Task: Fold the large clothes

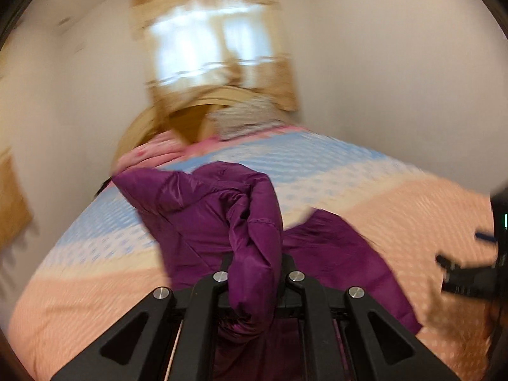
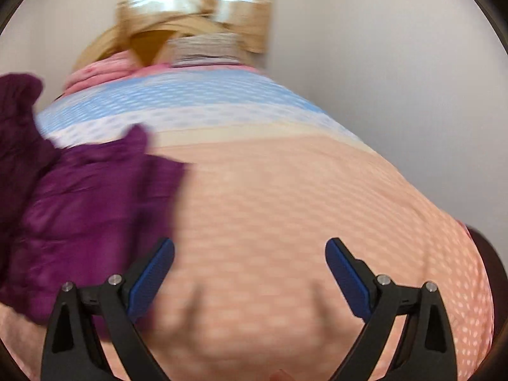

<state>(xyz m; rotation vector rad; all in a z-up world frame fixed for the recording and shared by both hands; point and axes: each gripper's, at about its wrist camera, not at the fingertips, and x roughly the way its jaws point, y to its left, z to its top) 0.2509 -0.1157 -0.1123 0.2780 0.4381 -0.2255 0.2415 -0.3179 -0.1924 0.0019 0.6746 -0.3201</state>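
A purple padded jacket (image 1: 203,209) lies bunched on the bed, its far part draped over the blue stripe of the cover. My left gripper (image 1: 255,263) is shut on a thick fold of the jacket, which rises between the black fingers and hides the pads. In the right wrist view the same purple jacket (image 2: 89,197) fills the left side, blurred. My right gripper (image 2: 250,250) stands wide open over the bare peach cover, blue pads (image 2: 347,274) showing, nothing between them. The right gripper also shows at the right edge of the left wrist view (image 1: 470,273).
The bed cover (image 2: 285,190) has peach, cream and blue dotted bands. Pink bedding (image 1: 149,152) and a grey pillow (image 1: 244,117) lie by the wooden headboard (image 1: 177,111). A curtained window (image 1: 209,44) is behind. White walls flank the bed.
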